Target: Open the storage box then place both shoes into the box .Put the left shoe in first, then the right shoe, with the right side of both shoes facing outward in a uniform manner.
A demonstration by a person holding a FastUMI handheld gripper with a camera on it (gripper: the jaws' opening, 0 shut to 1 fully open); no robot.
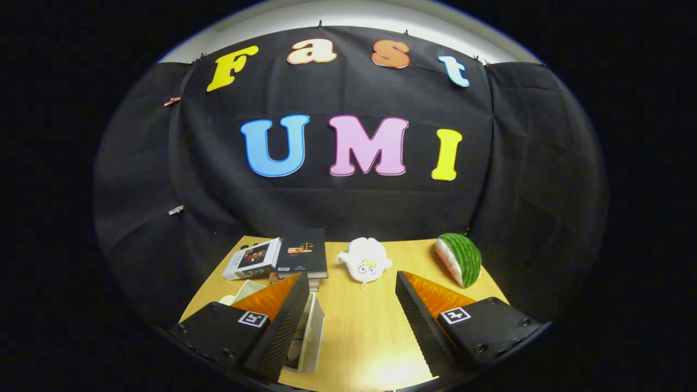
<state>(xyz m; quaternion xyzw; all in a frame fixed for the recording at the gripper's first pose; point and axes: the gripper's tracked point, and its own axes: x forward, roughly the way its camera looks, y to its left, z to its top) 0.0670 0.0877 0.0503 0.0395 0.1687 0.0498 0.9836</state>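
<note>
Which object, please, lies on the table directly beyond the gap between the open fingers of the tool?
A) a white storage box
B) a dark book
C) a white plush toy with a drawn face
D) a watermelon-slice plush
C: the white plush toy sits on the table just beyond the gap of the open tool; the watermelon-slice plush lies off by the other finger's side, the dark book and white storage box by the opposite finger.
</note>
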